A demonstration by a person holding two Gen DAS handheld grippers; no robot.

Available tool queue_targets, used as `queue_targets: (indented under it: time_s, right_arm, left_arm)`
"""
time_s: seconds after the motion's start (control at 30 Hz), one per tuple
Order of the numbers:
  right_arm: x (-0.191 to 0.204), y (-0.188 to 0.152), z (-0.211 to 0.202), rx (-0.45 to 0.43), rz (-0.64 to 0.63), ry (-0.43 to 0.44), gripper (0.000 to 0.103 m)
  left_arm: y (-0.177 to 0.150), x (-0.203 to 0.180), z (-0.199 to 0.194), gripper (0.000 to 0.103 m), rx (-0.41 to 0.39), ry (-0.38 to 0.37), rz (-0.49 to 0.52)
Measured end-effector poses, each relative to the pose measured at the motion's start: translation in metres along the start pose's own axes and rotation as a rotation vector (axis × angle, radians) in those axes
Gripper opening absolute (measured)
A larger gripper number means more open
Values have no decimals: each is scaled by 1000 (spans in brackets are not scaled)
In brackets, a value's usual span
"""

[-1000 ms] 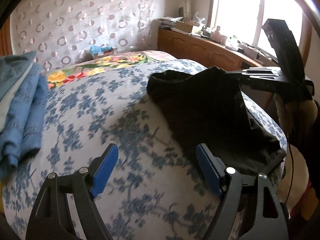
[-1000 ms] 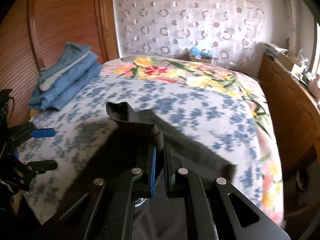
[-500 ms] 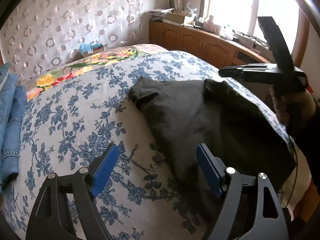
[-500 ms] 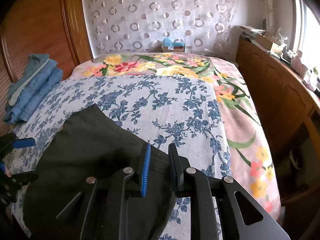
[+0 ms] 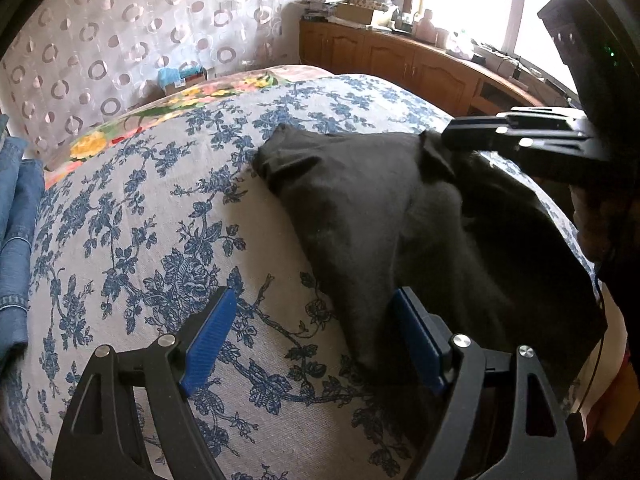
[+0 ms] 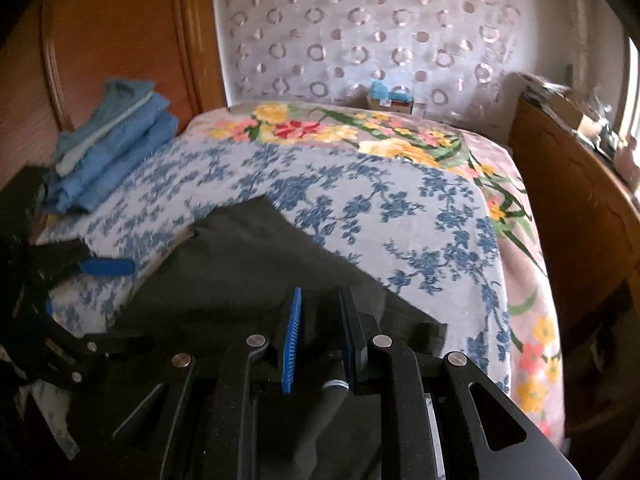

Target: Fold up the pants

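Blue-flowered bedding (image 5: 132, 248) covers the bed, with a bright floral blanket (image 6: 360, 136) at its far end. Black pants (image 5: 384, 208) lie on the near right part, their long axis running from the near edge toward a far-left corner. Bare cover stretches to their left as far as a stack of folded jeans (image 6: 108, 148). The left gripper (image 5: 312, 336) stands wide apart over the pants' left edge, holding nothing. The right gripper (image 6: 320, 336), pads slightly parted after just opening, hovers above the dark cloth; whether it pinches any fabric is hard to make out.
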State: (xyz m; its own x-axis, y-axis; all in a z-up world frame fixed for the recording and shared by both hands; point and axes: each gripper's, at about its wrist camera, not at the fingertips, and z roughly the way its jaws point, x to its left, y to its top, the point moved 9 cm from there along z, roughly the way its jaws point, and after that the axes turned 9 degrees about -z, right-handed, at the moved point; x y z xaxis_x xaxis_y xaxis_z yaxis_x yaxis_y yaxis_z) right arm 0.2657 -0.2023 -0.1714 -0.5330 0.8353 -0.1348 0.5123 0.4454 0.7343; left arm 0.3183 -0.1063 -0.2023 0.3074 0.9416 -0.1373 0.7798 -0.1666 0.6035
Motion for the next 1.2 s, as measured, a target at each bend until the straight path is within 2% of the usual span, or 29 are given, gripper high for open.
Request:
queue_targets:
  time_s: [0.23,0.3,0.33,0.37,0.63,1.0,1.07,1.2]
  right_arm:
    - [-6,-14,26,103,-27,-15,19]
    - [-8,-12,26,98,-48,-40,18]
    - [-10,-12,26,97,-49,-46,6]
    - [-12,-11,24,90,-50,-58,4]
    - [-49,-17,4,47,44,-152,4]
    - [-76,-29,2,52,164,-198,4]
    - [-79,-33,-2,54,180,-226,10]
    - [-78,-43,-10,53,205,-234,12]
  left_arm:
    - [0,0,1,81,0,3,2]
    - [0,0,1,81,0,2,2]
    - [0,0,1,81,0,3,2]
    - [0,0,1,82,0,3,2]
    - [0,0,1,82,0,3,2]
    - [0,2,3,84,2,9,-1]
    - [0,1,3,84,2,9,-1]
    - [0,1,3,84,2,9,-1]
